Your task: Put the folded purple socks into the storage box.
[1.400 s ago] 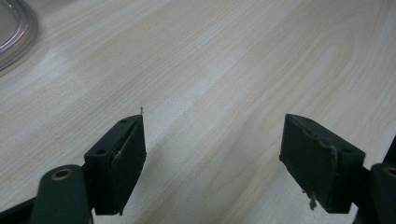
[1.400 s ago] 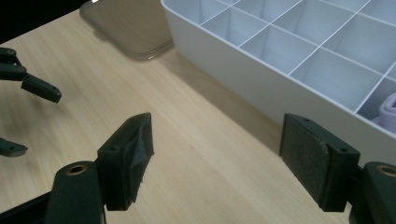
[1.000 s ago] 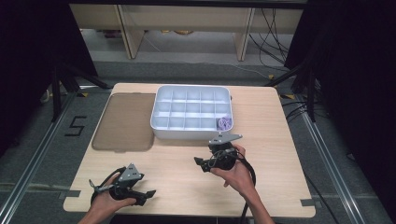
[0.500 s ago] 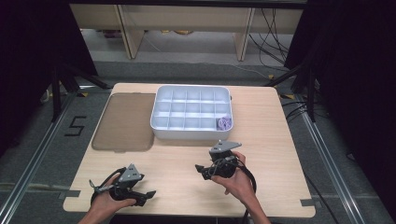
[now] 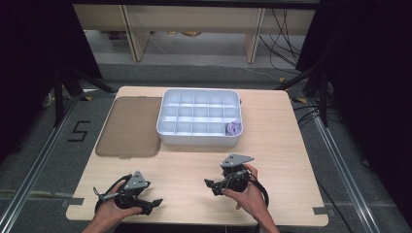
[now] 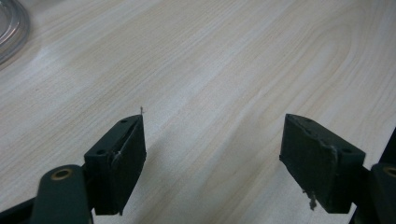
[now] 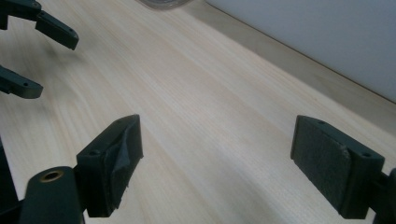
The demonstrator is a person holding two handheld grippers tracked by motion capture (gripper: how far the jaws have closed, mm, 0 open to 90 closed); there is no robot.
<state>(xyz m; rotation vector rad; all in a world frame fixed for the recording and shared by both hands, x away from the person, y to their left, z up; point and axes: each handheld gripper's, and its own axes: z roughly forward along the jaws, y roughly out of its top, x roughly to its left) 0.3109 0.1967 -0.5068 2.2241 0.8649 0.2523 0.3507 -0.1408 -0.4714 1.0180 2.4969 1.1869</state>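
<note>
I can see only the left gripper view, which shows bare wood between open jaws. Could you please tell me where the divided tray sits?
Observer: The white divided tray stands at the far middle of the table, beyond both hands.
Operator: Thank you. Is anything in it?
Observer: One small purple thing lies in its near right corner compartment. The other compartments look empty.
Operator: And how is the other claw?
Observer: The right claw is open and empty, over bare wood on the person's side of the tray.
</note>
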